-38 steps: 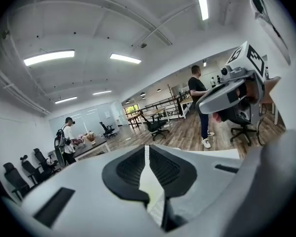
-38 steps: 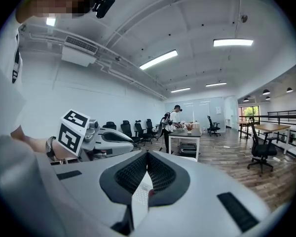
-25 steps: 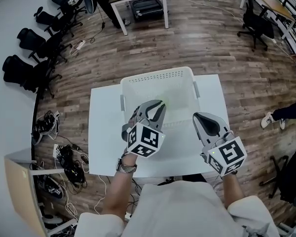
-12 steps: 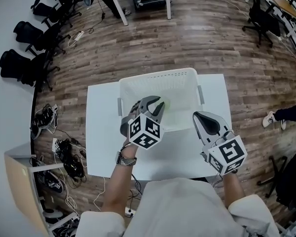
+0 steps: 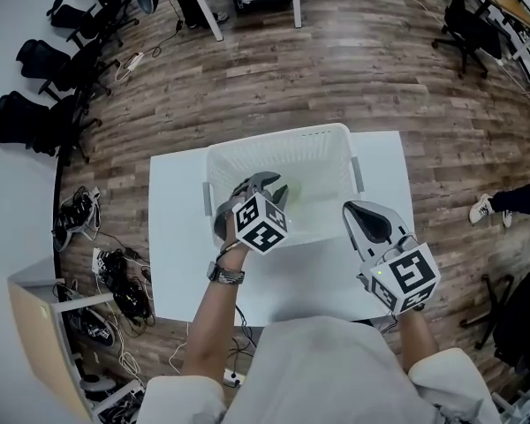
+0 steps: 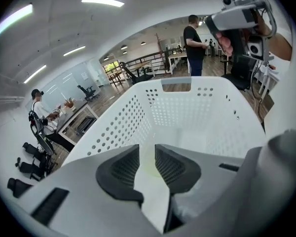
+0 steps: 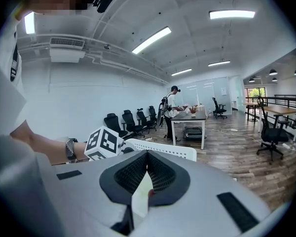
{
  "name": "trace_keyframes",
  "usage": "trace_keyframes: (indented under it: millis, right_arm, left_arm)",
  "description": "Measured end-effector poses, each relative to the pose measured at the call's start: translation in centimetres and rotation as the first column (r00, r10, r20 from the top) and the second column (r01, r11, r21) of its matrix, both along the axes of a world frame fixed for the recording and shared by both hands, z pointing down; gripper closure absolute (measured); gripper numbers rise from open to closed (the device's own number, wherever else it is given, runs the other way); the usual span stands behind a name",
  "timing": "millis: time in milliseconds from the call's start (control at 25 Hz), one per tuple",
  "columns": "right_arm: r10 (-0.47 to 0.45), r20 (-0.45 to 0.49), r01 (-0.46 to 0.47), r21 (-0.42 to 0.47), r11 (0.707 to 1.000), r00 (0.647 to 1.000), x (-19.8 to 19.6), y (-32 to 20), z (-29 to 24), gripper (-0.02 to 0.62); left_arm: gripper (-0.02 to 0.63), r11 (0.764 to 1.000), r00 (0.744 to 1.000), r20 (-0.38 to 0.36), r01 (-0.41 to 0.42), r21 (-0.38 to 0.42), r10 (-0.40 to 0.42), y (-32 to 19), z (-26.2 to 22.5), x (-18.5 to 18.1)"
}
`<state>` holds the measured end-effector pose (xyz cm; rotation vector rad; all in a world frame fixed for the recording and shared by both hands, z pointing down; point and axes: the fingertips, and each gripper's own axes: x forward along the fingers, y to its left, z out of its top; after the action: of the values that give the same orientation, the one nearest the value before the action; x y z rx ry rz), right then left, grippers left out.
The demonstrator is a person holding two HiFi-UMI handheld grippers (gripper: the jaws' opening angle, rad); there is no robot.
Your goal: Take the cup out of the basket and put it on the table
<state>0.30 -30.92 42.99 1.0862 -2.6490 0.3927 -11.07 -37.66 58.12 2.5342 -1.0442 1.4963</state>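
Observation:
A white perforated basket (image 5: 329, 148) stands on the white table (image 5: 181, 237). My left gripper (image 5: 270, 185) reaches down into it. Its jaws have just been opening and stand apart. In the left gripper view a pale yellow-green cup (image 6: 148, 166) shows low in the gap between the jaws, on the basket (image 6: 138, 117) floor, and the pads do not touch it. In the head view the cup (image 5: 294, 191) is mostly hidden beside the left gripper. My right gripper (image 5: 365, 214) hovers over the table just right of the basket's near corner, shut and empty (image 7: 147, 155).
Black office chairs (image 5: 44, 69) line the wall at far left. Cables and power strips (image 5: 115, 281) lie on the wood floor left of the table. A person's shoe (image 5: 481, 212) shows at right. A person (image 6: 192, 43) stands beyond the basket, and other tables (image 7: 190, 120) stand further off.
My left gripper has sunk from above the basket's near rim down into the basket, and its jaws have spread wider. The right gripper has shifted slightly.

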Motion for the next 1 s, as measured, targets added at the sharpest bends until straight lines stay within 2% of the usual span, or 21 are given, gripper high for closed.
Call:
trace_keyframes:
  millis: [360,1000]
  right_arm:
    - [-0.011,-0.007,0.010,-0.027,1.000,1.000,-0.3,-0.2,1.0,0.578]
    - [-0.006,-0.002,0.006,-0.086,0.996,1.000,-0.7,-1.5,2.3,0.578]
  left_arm:
    - [0.494,0.996,0.997,0.069,-0.020,-0.089,0.027,-0.6,4.2,-0.2]
    - [0.488,0.976,0.995,0.104,0.022,-0.216,0.000,-2.0,8.2,-1.3]
